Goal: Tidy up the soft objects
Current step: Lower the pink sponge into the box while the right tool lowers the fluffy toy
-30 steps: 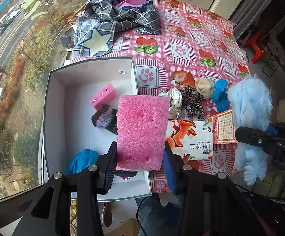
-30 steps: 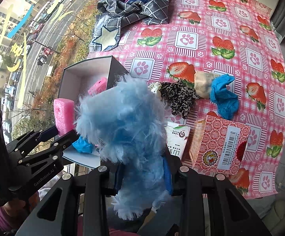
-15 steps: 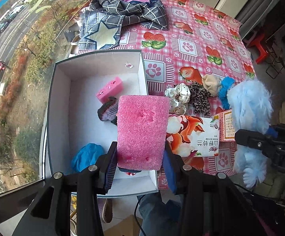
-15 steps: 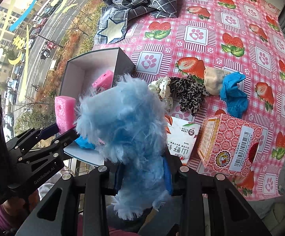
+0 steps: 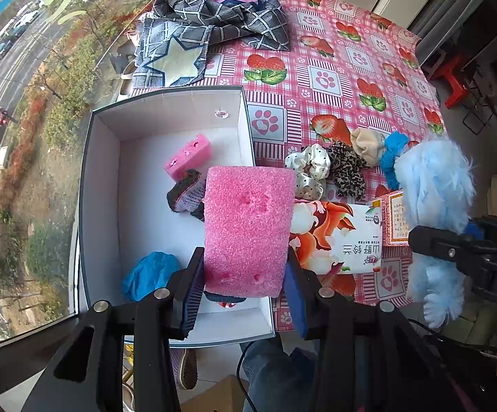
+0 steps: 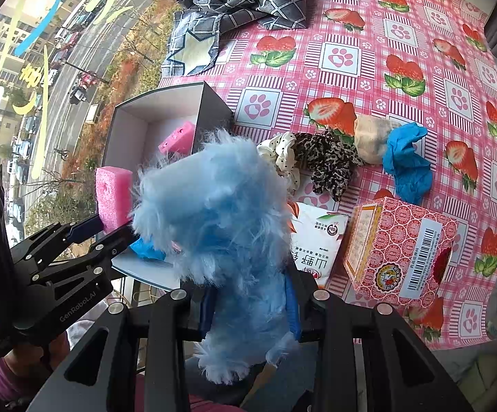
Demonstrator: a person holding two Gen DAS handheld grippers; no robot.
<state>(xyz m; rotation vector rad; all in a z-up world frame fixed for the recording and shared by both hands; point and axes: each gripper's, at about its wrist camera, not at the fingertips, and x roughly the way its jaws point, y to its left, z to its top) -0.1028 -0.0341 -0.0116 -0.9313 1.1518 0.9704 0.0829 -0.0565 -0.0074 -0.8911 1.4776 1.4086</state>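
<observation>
My left gripper (image 5: 245,278) is shut on a large pink sponge (image 5: 246,230), held above the near right corner of the white open box (image 5: 245,120). Inside the box lie a small pink sponge (image 5: 188,154), a knitted dark piece (image 5: 186,194) and a blue cloth (image 5: 149,274). My right gripper (image 6: 250,304) is shut on a fluffy light-blue plush (image 6: 214,213), held over the table's near edge, right of the box. On the cloth lie a polka-dot scrunchie (image 5: 311,170), a leopard scrunchie (image 5: 346,171), a beige sock (image 5: 366,142) and a blue glove (image 6: 407,163).
A tissue pack (image 5: 337,237) and a red patterned carton (image 6: 402,245) lie by the table's near edge. A checked garment with a star (image 5: 214,27) is heaped at the far left. The window (image 5: 15,103) runs along the left. A red stool (image 5: 454,79) stands beyond the table.
In the left wrist view the box and table have slid slightly to the right and down. Both grips are unchanged.
</observation>
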